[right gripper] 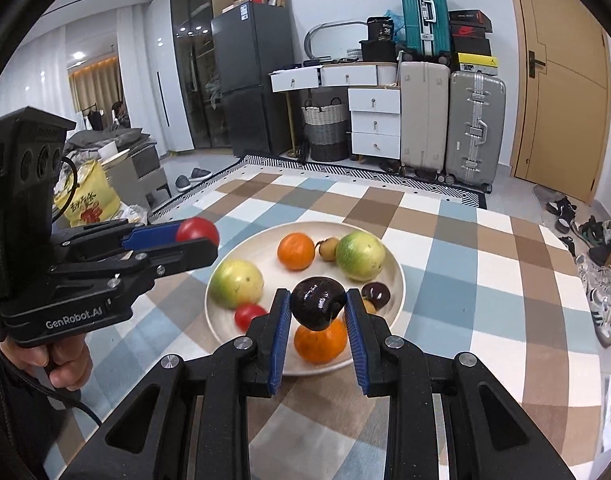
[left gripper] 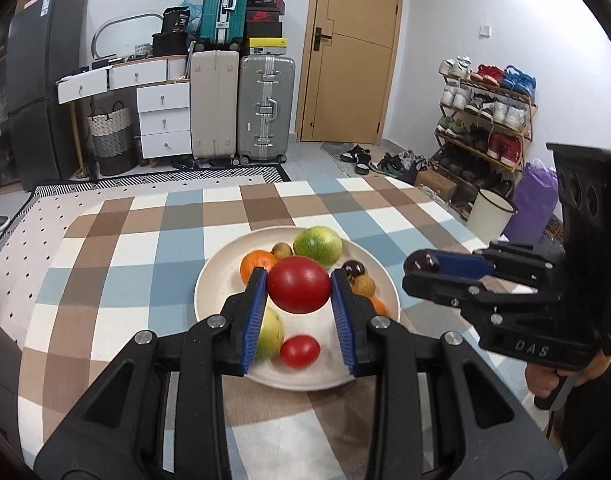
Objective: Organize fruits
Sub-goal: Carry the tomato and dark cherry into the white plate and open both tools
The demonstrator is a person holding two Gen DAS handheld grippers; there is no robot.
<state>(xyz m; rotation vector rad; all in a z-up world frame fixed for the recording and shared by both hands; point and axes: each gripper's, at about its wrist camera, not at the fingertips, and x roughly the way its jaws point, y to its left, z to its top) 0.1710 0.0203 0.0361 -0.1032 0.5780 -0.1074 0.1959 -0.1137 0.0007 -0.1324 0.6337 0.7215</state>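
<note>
A cream plate (left gripper: 213, 280) (right gripper: 397, 276) sits on the checked tablecloth and holds several fruits. My left gripper (left gripper: 299, 290) is shut on a red tomato (left gripper: 298, 290) and holds it above the plate's near side; it shows in the right wrist view (right gripper: 197, 238) left of the plate. My right gripper (right gripper: 316, 306) is shut on a dark purple fruit (right gripper: 316, 303) above the plate's near edge; it shows in the left wrist view (left gripper: 421, 268) to the plate's right. On the plate lie oranges (right gripper: 296, 251), green fruits (right gripper: 359, 255), a small tomato (left gripper: 300, 351) and another dark fruit (right gripper: 375, 293).
The checked table (left gripper: 145, 248) reaches to a far edge before the suitcases (left gripper: 265, 108) and white drawers (left gripper: 163, 120). A shoe rack (left gripper: 485, 120) and a white bucket (left gripper: 489, 216) stand beyond the table's right side. A yellow bag (right gripper: 87, 196) lies left.
</note>
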